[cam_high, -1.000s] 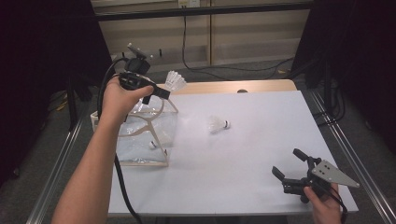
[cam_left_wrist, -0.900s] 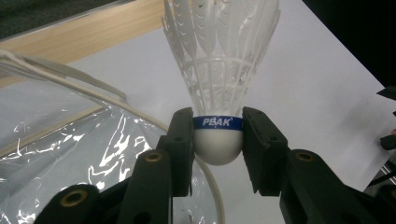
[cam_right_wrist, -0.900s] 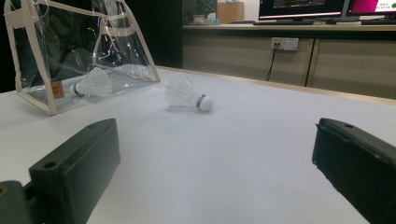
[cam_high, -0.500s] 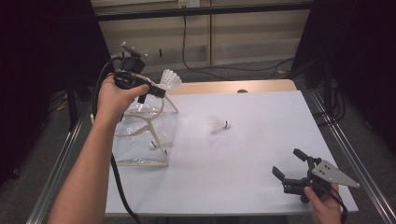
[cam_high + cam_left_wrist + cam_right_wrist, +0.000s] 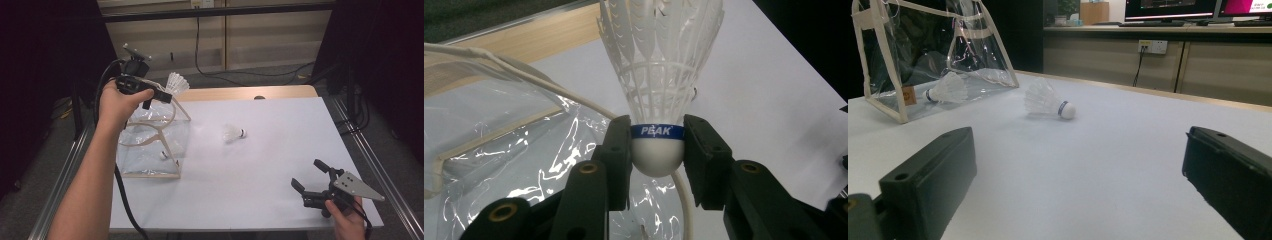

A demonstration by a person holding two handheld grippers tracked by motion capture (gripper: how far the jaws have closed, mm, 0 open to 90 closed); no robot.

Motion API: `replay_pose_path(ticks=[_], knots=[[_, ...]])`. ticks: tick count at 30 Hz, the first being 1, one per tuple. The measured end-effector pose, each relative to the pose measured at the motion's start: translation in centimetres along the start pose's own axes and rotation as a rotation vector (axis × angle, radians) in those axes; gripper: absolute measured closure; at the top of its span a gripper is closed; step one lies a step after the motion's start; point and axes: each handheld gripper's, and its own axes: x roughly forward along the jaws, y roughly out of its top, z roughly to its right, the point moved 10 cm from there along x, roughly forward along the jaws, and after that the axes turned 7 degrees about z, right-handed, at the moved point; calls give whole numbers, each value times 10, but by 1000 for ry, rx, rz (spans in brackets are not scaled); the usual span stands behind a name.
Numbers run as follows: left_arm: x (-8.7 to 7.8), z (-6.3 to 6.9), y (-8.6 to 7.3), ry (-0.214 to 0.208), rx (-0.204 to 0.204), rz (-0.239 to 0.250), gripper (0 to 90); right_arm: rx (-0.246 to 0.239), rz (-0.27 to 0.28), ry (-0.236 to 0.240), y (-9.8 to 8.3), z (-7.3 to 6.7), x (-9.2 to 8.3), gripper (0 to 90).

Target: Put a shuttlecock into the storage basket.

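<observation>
My left gripper's (image 5: 657, 150) jaws are pinched on the rounded white cork base of a white feathered shuttlecock with a blue band (image 5: 659, 75), one pad on either side of the cork at the band, feathers pointing away from me. I hold it above the open mouth of the clear plastic bag with cream fabric trim (image 5: 150, 145) at the left of the white desk (image 5: 260, 200). I judge the shuttlecock nearly weightless, its cork firm enough to grip, its feather skirt brittle and easily crushed, so the cork is the place to hold. A second shuttlecock (image 5: 164, 155) lies inside the bag, a third (image 5: 233, 133) lies on the desk mid-way across. My right gripper (image 5: 312, 186) sits low near the desk's right corner, jaws spread wide, holding nothing.
</observation>
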Motion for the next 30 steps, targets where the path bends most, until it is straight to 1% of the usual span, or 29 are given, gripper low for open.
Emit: replay_pose_path(ticks=[7,9,10,15,17,19,21,22,24,28,30], knots=[[-3,-6,-1,16,-11,1,655,0,-2,0,0,0,0,7],[-4,-7,-1,19,-8,4,655,-1,-2,0,0,0,0,7],[-4,-8,-1,20,-14,5,655,2,-1,2,0,0,0,7],[-6,-11,-2,26,-12,5,655,0,-1,1,0,0,0,7],[-7,-12,-2,27,-23,9,655,0,-1,2,0,0,0,7],[-8,-13,-3,27,-12,3,655,0,-1,1,0,0,0,7],[-9,-13,-3,30,-21,7,655,-1,-1,1,0,0,0,7],[-9,-14,-3,32,-17,6,655,-1,-1,1,0,0,0,7],[-10,-15,-3,33,-23,11,655,-1,-1,2,0,0,0,7],[-12,-18,-4,43,-21,12,655,-2,-2,0,0,0,0,7],[-13,-19,-4,46,-29,16,655,-2,-1,1,0,0,0,7]])
